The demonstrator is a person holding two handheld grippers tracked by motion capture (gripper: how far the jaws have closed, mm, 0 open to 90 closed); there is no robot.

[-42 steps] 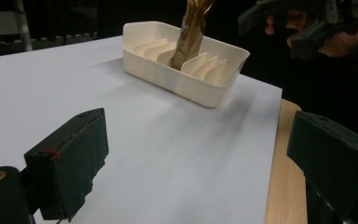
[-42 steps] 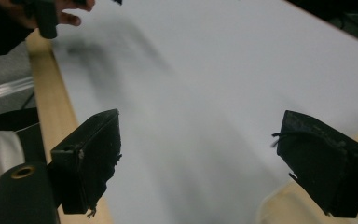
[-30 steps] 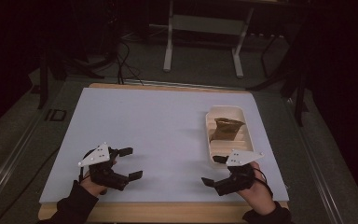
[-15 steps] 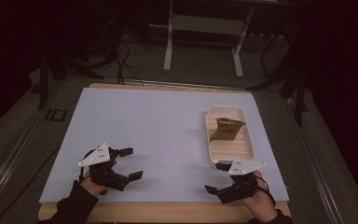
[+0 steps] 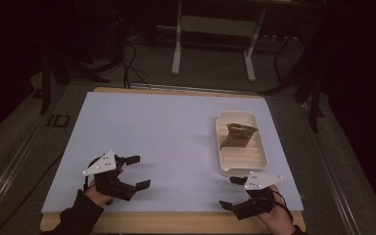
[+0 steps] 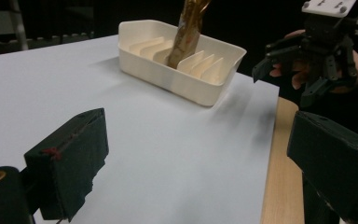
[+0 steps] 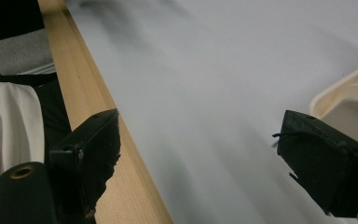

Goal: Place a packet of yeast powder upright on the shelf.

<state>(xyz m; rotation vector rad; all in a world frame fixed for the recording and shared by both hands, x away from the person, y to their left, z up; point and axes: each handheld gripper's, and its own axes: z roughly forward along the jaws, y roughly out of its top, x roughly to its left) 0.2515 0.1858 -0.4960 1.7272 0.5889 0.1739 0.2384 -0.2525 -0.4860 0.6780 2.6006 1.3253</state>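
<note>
A cream ridged tray (image 5: pixel 221 147) lies on the right half of the pale mat (image 5: pixel 166 132), and a brown crumpled piece (image 5: pixel 237 134) leans in its far end. In the left gripper view the tray (image 6: pixel 186 86) stands ahead with the brown piece (image 6: pixel 189 28) upright in it. My left gripper (image 5: pixel 139 171) rests open near the mat's front left, nothing between its jaws (image 6: pixel 200 172). Just in front of the tray's near end, at the mat's front edge, my right gripper (image 5: pixel 229 192) is open and holds nothing (image 7: pixel 209 158). It also appears in the left gripper view (image 6: pixel 284 84).
The wooden table edge (image 7: pixel 102 116) runs just under the right gripper, with white cloth (image 7: pixel 9 130) beyond it. A corner of the tray (image 7: pixel 349 98) sits close to the right jaw. Metal stand legs (image 5: pixel 176 58) and cables lie on the floor behind the table.
The right gripper has drawn back toward the table's front edge, away from the tray's near end. The left gripper has stayed put.
</note>
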